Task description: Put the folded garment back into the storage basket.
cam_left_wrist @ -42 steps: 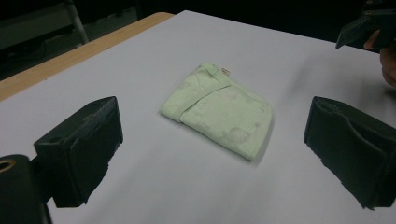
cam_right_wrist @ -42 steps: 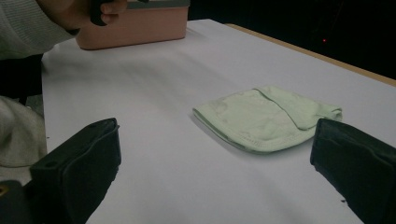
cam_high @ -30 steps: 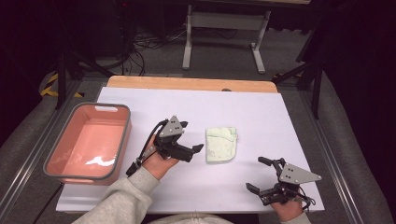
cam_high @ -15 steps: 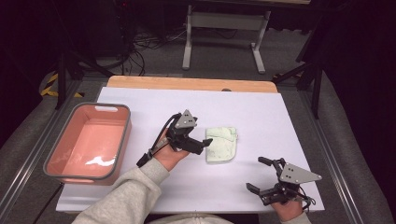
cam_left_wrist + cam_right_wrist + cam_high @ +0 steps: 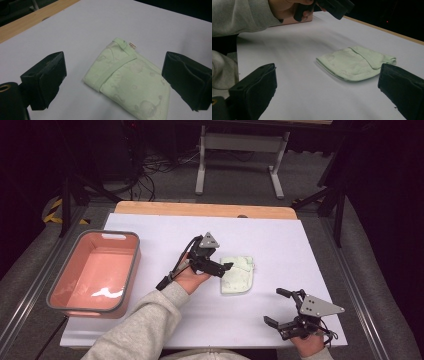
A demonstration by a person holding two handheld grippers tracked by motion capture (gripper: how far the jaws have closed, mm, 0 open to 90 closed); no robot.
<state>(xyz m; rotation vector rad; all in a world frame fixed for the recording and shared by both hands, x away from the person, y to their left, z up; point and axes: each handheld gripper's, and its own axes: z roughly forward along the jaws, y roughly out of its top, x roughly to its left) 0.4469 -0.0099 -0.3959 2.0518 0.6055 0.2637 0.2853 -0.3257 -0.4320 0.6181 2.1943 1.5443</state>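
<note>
Pale green folded cloth (image 5: 237,275) lies flat on the white table (image 5: 280,240), near its middle, with a small tag and a loop at one corner visible in the left gripper view (image 5: 130,82). The left gripper (image 5: 226,267) is held just over the cloth's left edge, its jaws spread wide and empty; in its own view (image 5: 113,75) the two black jaws stand on either side of the cloth without touching it. The left hand (image 5: 192,275) grips it from below, the grey-sleeved forearm (image 5: 145,320) reaching up diagonally from the bottom edge of the table. The right gripper (image 5: 278,307) sits low near the table's front right edge, well apart from the cloth, jaws also wide open and holding nothing (image 5: 325,92). A pink tub (image 5: 59,287) stands at the left edge of the table, well apart from the cloth.
</note>
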